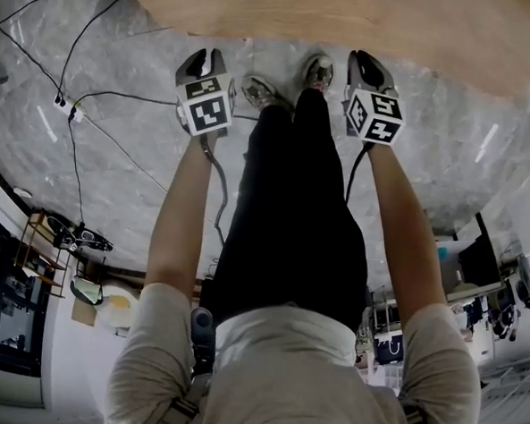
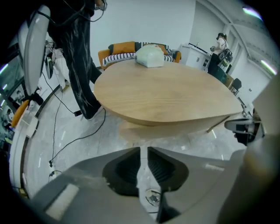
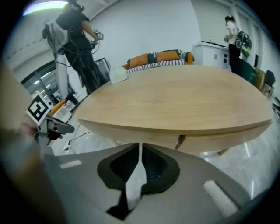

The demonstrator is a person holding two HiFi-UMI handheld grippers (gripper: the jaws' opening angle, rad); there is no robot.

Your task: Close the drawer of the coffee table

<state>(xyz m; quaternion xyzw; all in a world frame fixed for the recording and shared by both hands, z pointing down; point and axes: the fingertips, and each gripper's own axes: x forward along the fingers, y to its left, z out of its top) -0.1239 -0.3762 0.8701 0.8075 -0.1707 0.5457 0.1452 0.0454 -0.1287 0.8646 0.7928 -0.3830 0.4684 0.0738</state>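
Note:
The coffee table has an oval, light wooden top (image 1: pixel 343 18) that fills the upper part of the head view. Under the top's rim runs a wooden drawer front (image 3: pixel 205 142) with a dark seam at its left end; it looks about flush with the rim. My left gripper (image 1: pixel 202 63) hangs over the marble floor just short of the table's edge. Its jaws stand a narrow slit apart with nothing between them (image 2: pixel 144 151). My right gripper (image 1: pixel 368 66) is level with it on the other side of my legs. Its fingertips meet on nothing (image 3: pixel 140 146).
My shoes (image 1: pixel 262 90) stand between the grippers. Black cables and a power strip (image 1: pixel 66 107) lie on the floor at left. A white bundle (image 2: pixel 151 57) rests on the table's far side. A person in black (image 2: pixel 78 57) stands beside the table, before an orange sofa (image 2: pixel 122 49).

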